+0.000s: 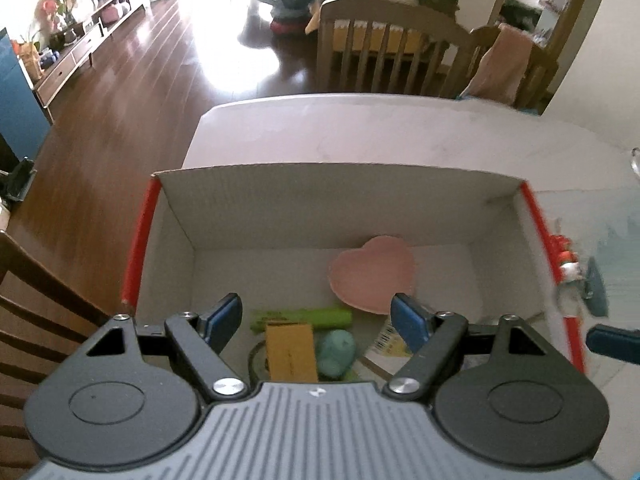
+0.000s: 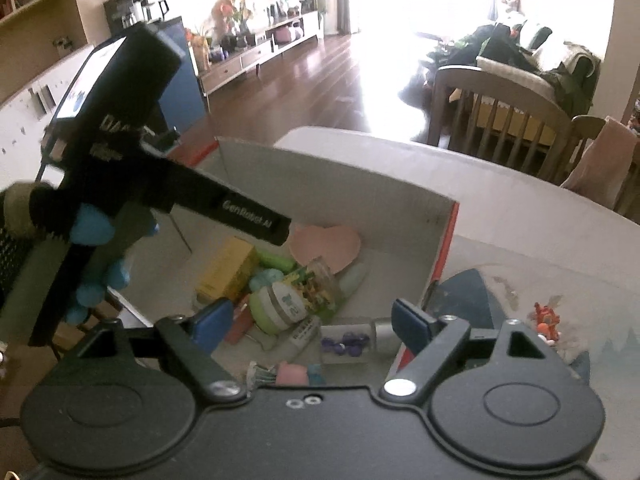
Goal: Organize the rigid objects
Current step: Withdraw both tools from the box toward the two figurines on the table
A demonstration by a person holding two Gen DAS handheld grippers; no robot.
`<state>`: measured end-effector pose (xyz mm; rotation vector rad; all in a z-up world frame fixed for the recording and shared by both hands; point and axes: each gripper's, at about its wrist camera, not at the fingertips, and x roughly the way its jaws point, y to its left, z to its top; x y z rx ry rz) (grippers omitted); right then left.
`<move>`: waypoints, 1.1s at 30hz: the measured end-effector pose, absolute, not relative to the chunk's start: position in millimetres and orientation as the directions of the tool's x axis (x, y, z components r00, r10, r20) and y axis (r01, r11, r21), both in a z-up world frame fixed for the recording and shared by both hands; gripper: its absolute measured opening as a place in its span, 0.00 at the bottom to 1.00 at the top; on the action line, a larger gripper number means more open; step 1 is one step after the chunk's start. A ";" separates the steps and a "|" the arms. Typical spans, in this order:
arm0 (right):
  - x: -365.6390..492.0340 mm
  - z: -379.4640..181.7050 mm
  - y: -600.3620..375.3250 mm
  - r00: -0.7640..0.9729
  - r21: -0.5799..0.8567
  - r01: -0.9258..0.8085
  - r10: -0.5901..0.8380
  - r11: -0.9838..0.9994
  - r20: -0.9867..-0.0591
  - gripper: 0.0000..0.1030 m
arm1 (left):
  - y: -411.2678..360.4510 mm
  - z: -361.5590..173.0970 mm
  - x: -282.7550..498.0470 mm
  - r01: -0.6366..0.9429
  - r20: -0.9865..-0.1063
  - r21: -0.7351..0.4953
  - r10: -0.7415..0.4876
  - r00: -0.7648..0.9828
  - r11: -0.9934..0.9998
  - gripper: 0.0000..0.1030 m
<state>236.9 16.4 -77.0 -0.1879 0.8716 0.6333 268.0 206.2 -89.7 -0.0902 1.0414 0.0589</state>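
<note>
Inside the cardboard box [image 2: 436,236] most small items [image 2: 280,300] already lie, my left gripper [image 1: 316,316] and right gripper [image 2: 312,320] both spread and empty, while a red toy [image 2: 546,320] waits at three o'clock outside.

Open cardboard box [image 2: 436,220] with red outer edges and pale inner walls, pink heart-shaped dish [image 1: 372,276] lying flat at the heap's 12 o'clock, yellow carton [image 2: 228,272] at 10 o'clock, green tube [image 1: 304,317] beside it, teal lump [image 1: 336,352], green-and-white round jar [image 2: 280,306] at centre, purple beads [image 2: 346,342] at 5 o'clock
</note>
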 end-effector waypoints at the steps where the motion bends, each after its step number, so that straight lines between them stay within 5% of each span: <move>1: 234.8 -72.6 13.2 0.484 0.099 -0.586 0.446 0.804 -0.753 0.84 | 204.8 -85.6 264.4 -0.090 -0.859 -0.051 0.002 0.512 0.995 0.79; 11: 209.1 -34.0 -22.7 0.547 0.134 -0.586 0.512 0.799 -0.662 0.85 | 180.1 -41.2 213.9 -0.049 -0.787 -0.044 -0.004 0.617 0.998 0.79; 23: 185.4 -12.2 -94.8 0.606 0.173 -0.577 0.561 0.798 -0.564 0.98 | 135.1 -11.2 184.4 -0.003 -0.721 -0.061 -0.042 0.692 0.998 0.82; 33: 188.4 -19.1 -156.7 0.629 0.141 -0.564 0.534 0.814 -0.565 0.98 | 84.0 -14.8 173.4 0.023 -0.695 -0.088 -0.078 0.715 0.996 0.85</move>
